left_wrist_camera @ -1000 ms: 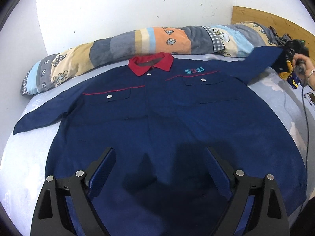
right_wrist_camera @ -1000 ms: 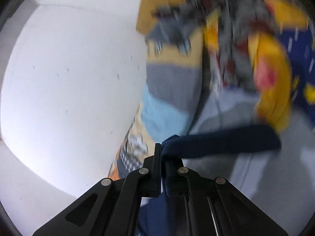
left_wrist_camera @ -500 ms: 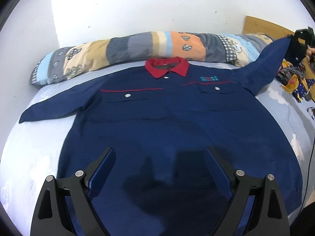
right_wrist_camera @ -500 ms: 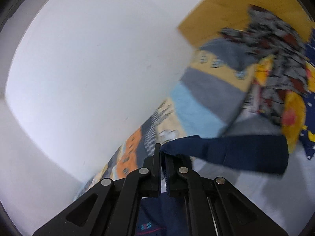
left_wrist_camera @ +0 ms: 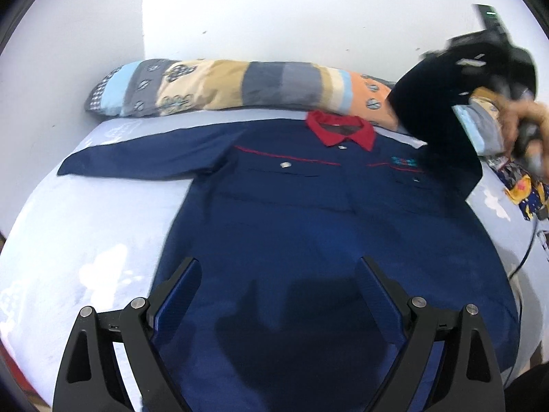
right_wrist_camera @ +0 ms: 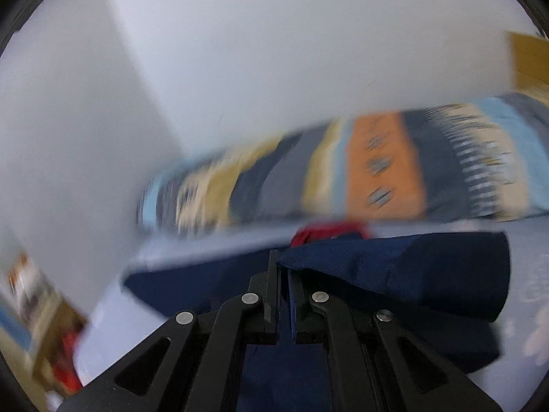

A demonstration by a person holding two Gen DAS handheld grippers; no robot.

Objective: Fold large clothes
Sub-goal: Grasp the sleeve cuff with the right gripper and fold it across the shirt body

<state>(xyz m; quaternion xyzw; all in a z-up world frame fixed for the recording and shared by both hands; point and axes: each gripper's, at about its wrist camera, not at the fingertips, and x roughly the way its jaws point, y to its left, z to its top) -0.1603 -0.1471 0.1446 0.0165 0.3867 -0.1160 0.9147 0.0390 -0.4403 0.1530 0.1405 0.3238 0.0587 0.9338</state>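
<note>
A navy work shirt (left_wrist_camera: 308,233) with a red collar (left_wrist_camera: 339,132) lies face up and spread flat on a pale blue bed sheet (left_wrist_camera: 85,240), its collar toward the top of the left wrist view and its hem running under the bottom edge. The right gripper (right_wrist_camera: 283,271) is clenched on the cuff end of the right-hand sleeve (left_wrist_camera: 442,120), which is lifted off the bed in the upper right of the left wrist view and hangs as a dark band over the shirt's shoulder; in the right wrist view the pinched cloth trails off to the right of the jaws, over the blurred shirt body. The other sleeve (left_wrist_camera: 137,161) still lies flat, stretched toward the left of the frame below the striped patchwork bolster (left_wrist_camera: 240,87). The left gripper (left_wrist_camera: 278,295) hovers over the lower middle of the shirt with its jaws spread wide and nothing between them. The fold turns on this: the shirt's long axis runs collar to hem, up and down the frame, and the raised sleeve lies to the right of it, so it probably has to be carried leftward across the chest. The right gripper already holds it; the left is nearer the hem and the flat sleeve.
</note>
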